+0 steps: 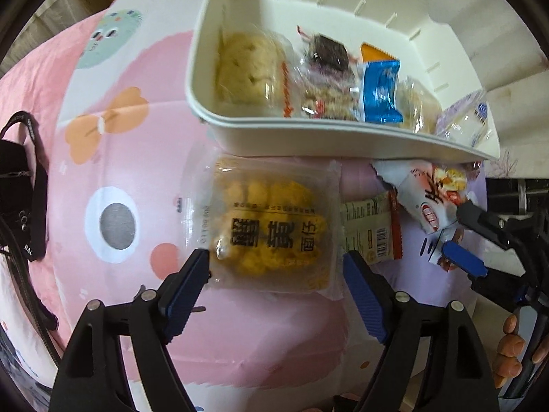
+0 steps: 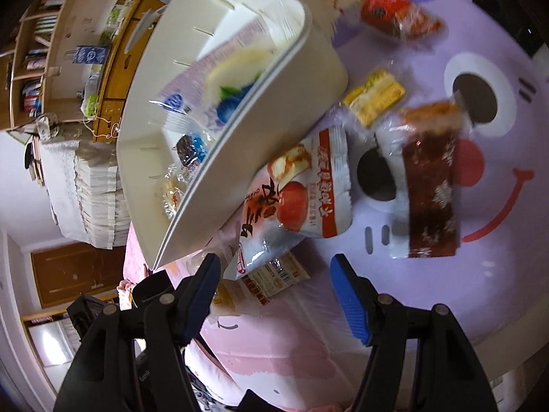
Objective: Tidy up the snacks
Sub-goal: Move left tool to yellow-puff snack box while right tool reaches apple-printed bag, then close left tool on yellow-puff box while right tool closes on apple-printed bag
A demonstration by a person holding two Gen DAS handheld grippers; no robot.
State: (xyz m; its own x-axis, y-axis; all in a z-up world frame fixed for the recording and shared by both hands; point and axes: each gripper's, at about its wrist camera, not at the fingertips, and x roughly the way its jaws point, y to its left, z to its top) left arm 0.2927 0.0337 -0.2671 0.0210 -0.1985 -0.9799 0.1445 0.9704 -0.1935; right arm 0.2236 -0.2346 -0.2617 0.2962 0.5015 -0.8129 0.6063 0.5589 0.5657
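Snack sorting partly complete; both grippers open.
Left wrist: left gripper (image 1: 276,257) straddled the yellow bread packet (image 1: 271,231) ungripped, several snacks already in the white bin (image 1: 343,130). Right wrist: right gripper (image 2: 274,267) stood empty near the apple-print packet (image 2: 295,202); other packets remained outside.

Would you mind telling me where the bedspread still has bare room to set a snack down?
Free: the pink patch left of the yellow snack pack, toward the black strap. Crowded: beside the white bin, where the white-red pouch and barcode packet overlap.
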